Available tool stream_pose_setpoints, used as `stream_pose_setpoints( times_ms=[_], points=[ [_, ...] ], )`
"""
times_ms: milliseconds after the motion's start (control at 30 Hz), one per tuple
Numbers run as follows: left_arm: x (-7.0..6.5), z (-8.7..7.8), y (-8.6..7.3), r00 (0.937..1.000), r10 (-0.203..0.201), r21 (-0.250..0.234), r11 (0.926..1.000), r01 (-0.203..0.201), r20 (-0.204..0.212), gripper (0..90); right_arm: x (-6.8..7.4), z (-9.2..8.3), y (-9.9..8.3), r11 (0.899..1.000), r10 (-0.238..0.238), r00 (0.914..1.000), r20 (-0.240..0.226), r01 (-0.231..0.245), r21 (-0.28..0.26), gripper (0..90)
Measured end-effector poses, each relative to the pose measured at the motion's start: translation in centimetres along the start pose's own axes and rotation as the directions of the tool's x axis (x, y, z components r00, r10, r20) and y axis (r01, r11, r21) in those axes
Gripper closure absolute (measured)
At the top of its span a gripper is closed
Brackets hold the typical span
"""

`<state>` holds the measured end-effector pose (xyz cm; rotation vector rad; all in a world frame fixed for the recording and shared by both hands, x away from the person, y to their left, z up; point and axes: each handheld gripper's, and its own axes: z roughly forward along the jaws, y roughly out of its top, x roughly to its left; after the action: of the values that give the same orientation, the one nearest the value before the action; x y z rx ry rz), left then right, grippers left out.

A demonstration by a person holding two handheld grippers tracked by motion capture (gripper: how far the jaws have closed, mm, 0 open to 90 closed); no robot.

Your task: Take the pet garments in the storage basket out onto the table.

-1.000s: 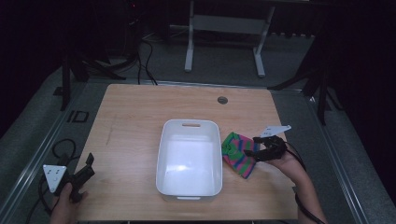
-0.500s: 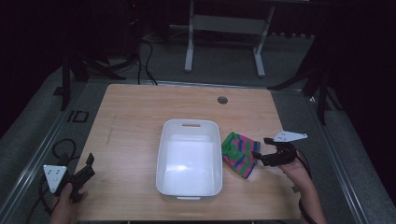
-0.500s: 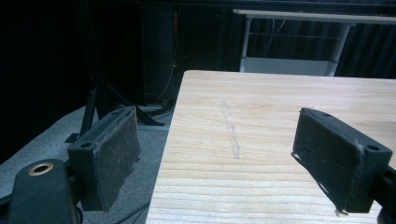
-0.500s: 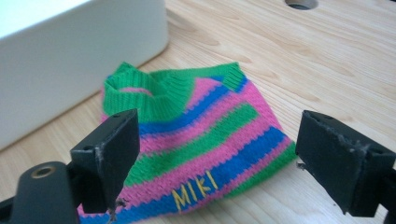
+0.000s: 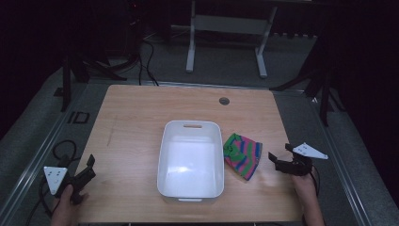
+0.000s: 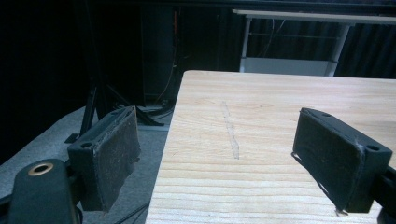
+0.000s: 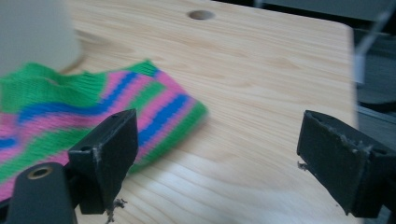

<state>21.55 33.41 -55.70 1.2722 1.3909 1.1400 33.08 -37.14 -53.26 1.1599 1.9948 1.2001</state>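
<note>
A white rectangular plastic tub (image 5: 190, 160) sits mid-bench (image 5: 136, 117), a striped knitted cloth in pink, green and blue (image 5: 243, 155) touching its right wall. The right hand-held gripper (image 5: 277, 162) gapes empty just beside the cloth; the left hand-held gripper (image 5: 89, 167) gapes empty at the bench's left edge.

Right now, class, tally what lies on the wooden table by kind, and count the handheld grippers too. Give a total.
White plastic tub: 1
Striped knitted cloth: 1
Handheld grippers: 2, left gripper and right gripper, both with jaws apart
Total: 4
</note>
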Motion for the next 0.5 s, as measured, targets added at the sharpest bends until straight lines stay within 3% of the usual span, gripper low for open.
stream_pose_setpoints(
  times_ms=[67,267,500],
  points=[
    [0.0,0.0,0.0,1.0000,0.001,0.000,1.0000,-0.001,0.001,15.1,-0.2,-0.2,-0.6,1.000,0.016,0.9990,0.042,-0.016,0.004,12.4],
    [0.0,0.0,0.0,1.0000,0.001,0.001,1.0000,-0.001,0.000,15.1,-0.2,-1.3,-2.1,0.998,0.059,0.9958,0.071,-0.057,-0.024,12.5],
    [0.0,0.0,0.0,1.0000,-0.001,0.000,1.0000,0.001,0.001,15.1,0.3,-2.8,-3.0,0.995,0.062,0.9851,0.160,-0.050,-0.081,13.2]
  ],
)
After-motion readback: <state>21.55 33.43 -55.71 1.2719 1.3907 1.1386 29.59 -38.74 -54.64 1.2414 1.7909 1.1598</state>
